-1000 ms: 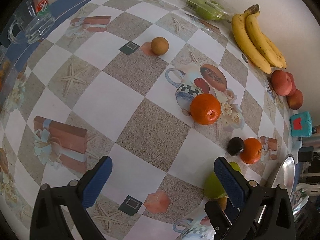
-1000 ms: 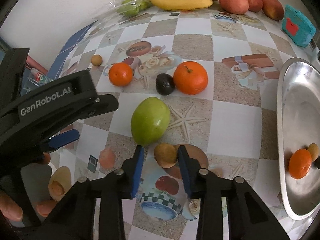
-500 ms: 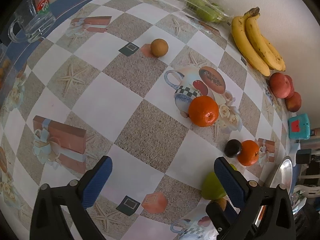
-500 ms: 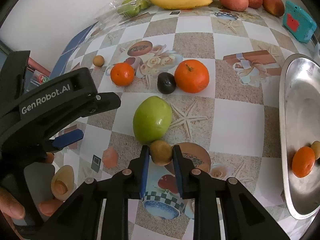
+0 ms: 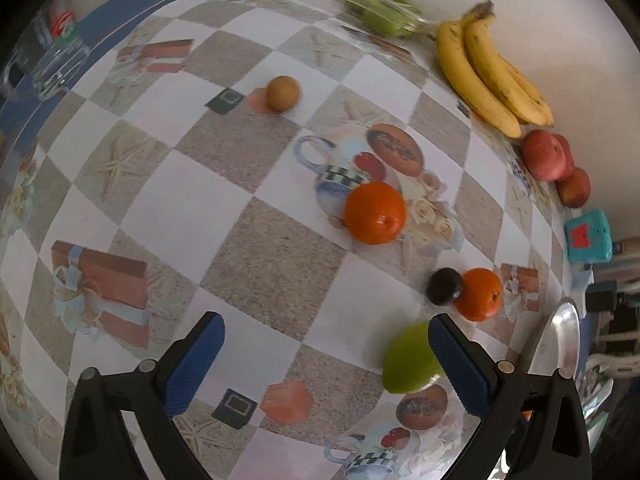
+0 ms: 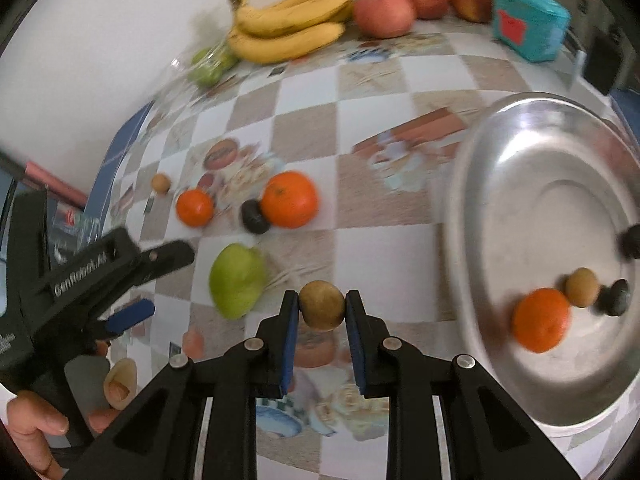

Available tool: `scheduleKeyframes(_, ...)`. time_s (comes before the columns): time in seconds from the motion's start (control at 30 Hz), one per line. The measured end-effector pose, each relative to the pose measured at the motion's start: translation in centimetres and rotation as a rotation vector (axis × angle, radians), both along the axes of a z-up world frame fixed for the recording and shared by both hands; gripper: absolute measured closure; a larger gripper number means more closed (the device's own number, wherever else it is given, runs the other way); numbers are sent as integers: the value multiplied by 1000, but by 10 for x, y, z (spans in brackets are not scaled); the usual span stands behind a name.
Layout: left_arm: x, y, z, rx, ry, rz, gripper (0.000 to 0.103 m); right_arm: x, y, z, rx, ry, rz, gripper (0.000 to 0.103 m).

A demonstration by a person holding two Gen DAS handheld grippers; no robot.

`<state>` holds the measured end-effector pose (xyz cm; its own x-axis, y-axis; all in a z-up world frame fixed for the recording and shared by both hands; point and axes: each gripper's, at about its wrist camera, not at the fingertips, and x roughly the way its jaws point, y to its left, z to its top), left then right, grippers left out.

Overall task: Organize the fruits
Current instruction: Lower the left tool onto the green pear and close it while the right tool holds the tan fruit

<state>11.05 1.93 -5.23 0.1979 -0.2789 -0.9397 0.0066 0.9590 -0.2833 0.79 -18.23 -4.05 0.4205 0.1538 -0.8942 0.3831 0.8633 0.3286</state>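
Where the checkered tablecloth point(image 6: 376, 236) meets its right side sits the largest container, a round metal tray point(image 6: 532, 184); it holds one orange point(image 6: 541, 319), a small brown fruit point(image 6: 583, 287) and two dark fruits, one point(image 6: 614, 297) beside the brown fruit and the other point(image 6: 632, 241) cut off by the picture edge. In the left wrist view only a sliver of the tray's rim point(image 5: 560, 344) shows. Next in size, a clear plastic bag point(image 6: 208, 64) near the wall holds green fruit, blurred, count unreadable. A glass mug point(image 5: 56, 68) stands at the far left corner; its red-and-green label is too smeared to read.

Loose on the cloth: banana bunch point(image 6: 292, 24), three red apples point(image 6: 384, 12) along the wall, teal box point(image 6: 528, 26) with a red patch, green mango point(image 6: 238, 280), larger orange point(image 6: 289, 199), smaller orange point(image 6: 195, 208), dark fruit point(image 6: 254, 217) touching the larger orange, small brown fruit point(image 6: 161, 182) well apart at the back.

Right gripper point(image 6: 322, 306): fingers closed on a small brown fruit point(image 6: 321, 305), held above the cloth just left of the tray. Left gripper point(image 5: 326, 342): fingers spread wide, nothing between them, mango partly hidden behind its right finger. Its body reads "GenRobot.AI", blurred; a hand point(image 6: 36, 436) grips the handle, cut off at the frame edge.
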Motion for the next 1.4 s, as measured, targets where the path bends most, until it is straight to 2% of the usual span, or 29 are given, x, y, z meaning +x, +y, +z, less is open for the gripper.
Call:
scheduleKeyframes(0.17, -4, -16, 4, 21, -37, -70, 2, -10, -18, 8, 1, -22, -59, 79)
scheduleKeyframes(0.27, -6, -23, 7, 9, -51, -100, 11, -13, -21, 9, 3, -26, -78, 79)
scheduleKeyframes(0.33, -8, -29, 9, 3, -61, -124, 12, -14, -22, 9, 4, -26, -82, 79)
scheduleKeyframes(0.4, -10, -35, 11, -1, -71, -154, 22, -13, -21, 9, 5, -28, -80, 78)
scheduleKeyframes(0.47, -12, -41, 12, -1, -75, -178, 23, -12, -20, 10, 3, -30, -76, 79)
scheduleKeyframes(0.57, -16, -48, 12, -1, -79, -215, 32, -13, -20, 11, 2, -32, -71, 78)
scheduleKeyframes(0.67, -18, -53, 11, 5, -76, -236, 33, -13, -19, 11, 2, -30, -70, 78)
scheduleKeyframes(0.77, -18, -56, 8, 12, -72, -250, 40, -12, -19, 10, 2, -26, -69, 78)
scheduleKeyframes(0.93, -20, -61, 4, 25, -61, -267, 41, -12, -18, 10, 2, -26, -68, 78)
scheduleKeyframes(1.4, -22, -70, 0, 37, -65, -293, 55, -12, -17, 8, 2, -19, -64, 78)
